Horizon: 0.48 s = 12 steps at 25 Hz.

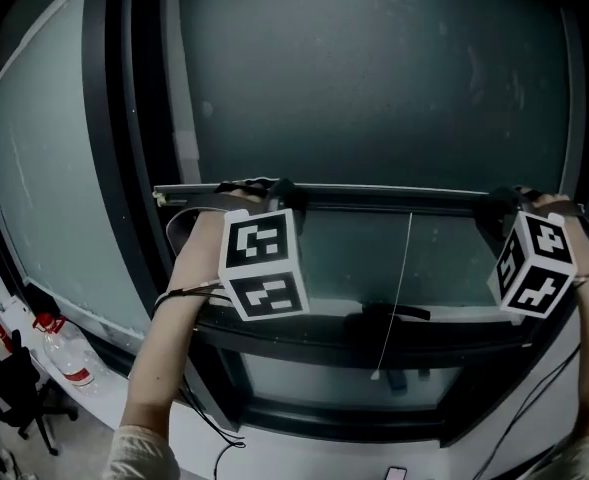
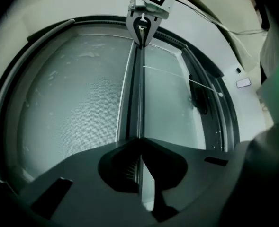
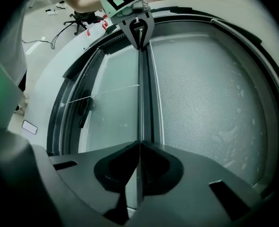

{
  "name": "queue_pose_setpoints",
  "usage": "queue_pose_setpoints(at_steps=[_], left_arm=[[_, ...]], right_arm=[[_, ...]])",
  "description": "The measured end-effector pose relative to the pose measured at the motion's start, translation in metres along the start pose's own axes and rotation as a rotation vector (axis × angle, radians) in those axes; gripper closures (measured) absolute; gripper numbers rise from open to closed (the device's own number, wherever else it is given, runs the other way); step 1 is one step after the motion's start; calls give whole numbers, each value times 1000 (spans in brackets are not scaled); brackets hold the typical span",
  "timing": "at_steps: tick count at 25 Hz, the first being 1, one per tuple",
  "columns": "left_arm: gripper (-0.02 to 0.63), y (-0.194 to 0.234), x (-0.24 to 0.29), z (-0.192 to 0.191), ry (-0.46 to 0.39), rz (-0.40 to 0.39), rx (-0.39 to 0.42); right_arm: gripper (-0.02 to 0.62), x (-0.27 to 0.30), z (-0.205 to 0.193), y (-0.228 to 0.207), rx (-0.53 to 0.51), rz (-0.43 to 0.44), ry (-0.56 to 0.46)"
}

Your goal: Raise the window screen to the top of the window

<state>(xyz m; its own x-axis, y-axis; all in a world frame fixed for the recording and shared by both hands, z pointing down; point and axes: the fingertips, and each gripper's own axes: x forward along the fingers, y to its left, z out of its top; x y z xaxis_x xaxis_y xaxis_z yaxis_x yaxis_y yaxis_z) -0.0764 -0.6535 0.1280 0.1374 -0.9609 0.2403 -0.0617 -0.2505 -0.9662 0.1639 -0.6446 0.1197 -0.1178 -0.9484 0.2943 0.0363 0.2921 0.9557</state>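
The window screen is dark mesh (image 1: 374, 78) ending in a black bottom bar (image 1: 394, 196) that lies about halfway up the window. My left gripper (image 1: 269, 190) is shut on the bar's left end, and my right gripper (image 1: 509, 200) is shut on its right end. In the left gripper view the jaws (image 2: 139, 167) pinch the bar's thin rail (image 2: 135, 93), with the right gripper (image 2: 142, 32) at the far end. The right gripper view mirrors this: its jaws (image 3: 138, 167) clamp the rail (image 3: 143, 89), with the left gripper (image 3: 139, 34) beyond. Mesh (image 3: 210, 93) fills one side.
A thin white pull cord (image 1: 404, 288) hangs below the bar in front of the glass, near a dark window handle (image 1: 389, 313). The black window frame (image 1: 124, 168) borders the screen. At lower left stand a red-capped bottle (image 1: 64, 353) and a chair (image 1: 14, 398).
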Motion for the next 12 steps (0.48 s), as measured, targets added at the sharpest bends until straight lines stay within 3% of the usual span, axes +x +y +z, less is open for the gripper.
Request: queue_pose_setpoints(at_steps=[5, 9, 12], left_arm=[[591, 43, -10, 5, 33, 17, 49], [592, 97, -20, 5, 35, 138, 68], [592, 131, -27, 6, 53, 180, 80]], right_arm=[[575, -14, -1, -41, -21, -62, 19], [575, -25, 3, -93, -75, -163, 60], [575, -34, 5, -127, -96, -201, 75]])
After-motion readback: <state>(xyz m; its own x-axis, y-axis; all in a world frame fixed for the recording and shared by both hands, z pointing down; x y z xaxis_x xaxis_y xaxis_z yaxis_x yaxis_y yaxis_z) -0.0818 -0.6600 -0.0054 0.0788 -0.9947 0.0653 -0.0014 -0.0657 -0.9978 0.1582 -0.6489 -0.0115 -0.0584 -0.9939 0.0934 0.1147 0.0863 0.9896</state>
